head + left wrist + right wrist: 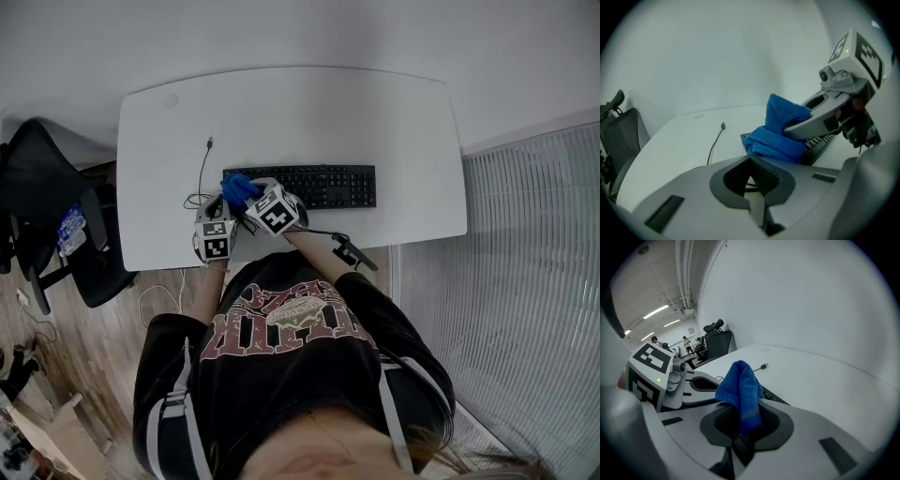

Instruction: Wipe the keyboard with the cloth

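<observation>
Your right claw (739, 425) is clamped on the blue cloth (739, 383), which lies over the left end of the keyboard (323, 186) on the white table (375, 122). Your left claw (757, 182) is closed on nothing, just beside it.

The cloth (240, 188) covers the left end of the keyboard (323, 185), hiding those keys.

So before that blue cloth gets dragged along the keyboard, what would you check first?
1. Cloth clamped in the right hand-held gripper: ok.
2. Cloth at the keyboard's left end: ok.
3. Cloth pressing on the keys: cannot tell.
4. Left hand-held gripper empty, jaws together, beside the keyboard: ok.
5. Loose cable lies left of the keyboard, off the keys: ok.
</observation>
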{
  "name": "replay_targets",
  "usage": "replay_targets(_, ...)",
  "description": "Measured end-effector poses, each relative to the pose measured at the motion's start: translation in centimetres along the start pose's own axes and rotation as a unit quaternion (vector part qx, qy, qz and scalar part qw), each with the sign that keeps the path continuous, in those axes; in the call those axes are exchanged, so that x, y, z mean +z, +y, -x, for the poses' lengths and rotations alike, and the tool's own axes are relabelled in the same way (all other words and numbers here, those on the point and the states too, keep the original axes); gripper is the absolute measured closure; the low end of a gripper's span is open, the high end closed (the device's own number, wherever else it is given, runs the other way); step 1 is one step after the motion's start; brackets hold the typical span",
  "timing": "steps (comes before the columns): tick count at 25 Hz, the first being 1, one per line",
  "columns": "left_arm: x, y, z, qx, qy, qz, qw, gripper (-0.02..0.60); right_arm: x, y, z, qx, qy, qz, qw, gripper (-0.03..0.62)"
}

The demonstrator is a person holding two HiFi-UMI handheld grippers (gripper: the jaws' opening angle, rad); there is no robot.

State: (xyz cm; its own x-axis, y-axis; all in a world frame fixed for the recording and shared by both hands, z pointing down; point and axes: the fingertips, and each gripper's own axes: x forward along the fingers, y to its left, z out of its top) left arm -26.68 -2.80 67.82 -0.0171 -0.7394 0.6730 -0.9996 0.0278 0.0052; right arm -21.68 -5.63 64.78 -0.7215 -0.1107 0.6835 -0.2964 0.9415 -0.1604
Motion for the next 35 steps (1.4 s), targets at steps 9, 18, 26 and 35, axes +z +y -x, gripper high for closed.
replay_targets(9,-0.1,-0.2,-0.1,0.007,0.0,-0.002,1.0,0.549,-1.1,-1.6,1.2,-0.008,-0.005,-0.023,1.0,0.53)
replay_targets(18,0.0,-0.1,-0.2,0.014,0.0,0.003,0.9999,0.548,-2.2,-3.2,2.4,-0.023,-0.004,-0.032,0.999,0.53)
replay_targets(26,-0.2,-0.2,-0.2,0.02,0.006,0.005,0.9998,0.548,-3.2,-4.2,3.3,-0.028,-0.003,-0.042,0.999,0.53)
replay_targets(35,0.2,-0.2,-0.3,0.027,-0.011,0.006,0.9995,0.548,-4.2,-5.3,4.4,-0.037,-0.004,-0.045,0.998,0.53)
